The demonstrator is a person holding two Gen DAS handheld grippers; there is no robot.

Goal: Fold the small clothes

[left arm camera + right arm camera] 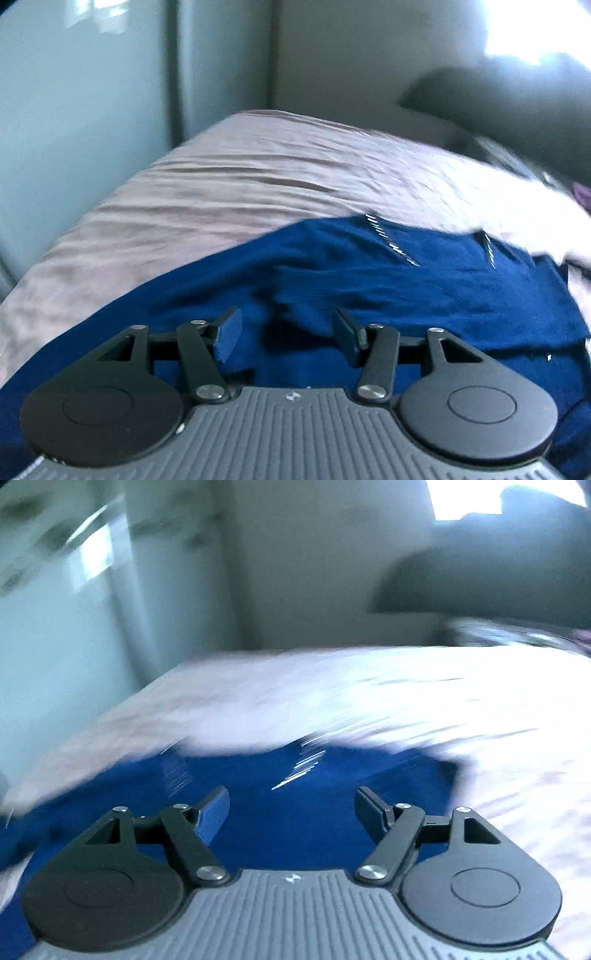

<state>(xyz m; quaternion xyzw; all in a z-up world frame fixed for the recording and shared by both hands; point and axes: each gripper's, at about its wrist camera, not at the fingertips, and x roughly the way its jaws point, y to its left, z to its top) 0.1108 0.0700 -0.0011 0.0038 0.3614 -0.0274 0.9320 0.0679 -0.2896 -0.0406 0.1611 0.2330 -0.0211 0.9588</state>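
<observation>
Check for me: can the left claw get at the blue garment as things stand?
Probably yes. The left claw is open and empty, and the blue garment lies spread on the bed right under and ahead of it, with nothing in between.

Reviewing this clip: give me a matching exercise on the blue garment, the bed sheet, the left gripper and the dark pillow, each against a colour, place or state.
Column one:
1. blue garment
2. bed sheet
3. left gripper
4. dark pillow

Column two:
A. wrinkled, pale pinkish
B. at the far right, by the wall
C. jaws apart, nothing between them
D. spread on the bed, below both grippers

Pairs: 1-D, 2-A, 3-C, 4-B.
</observation>
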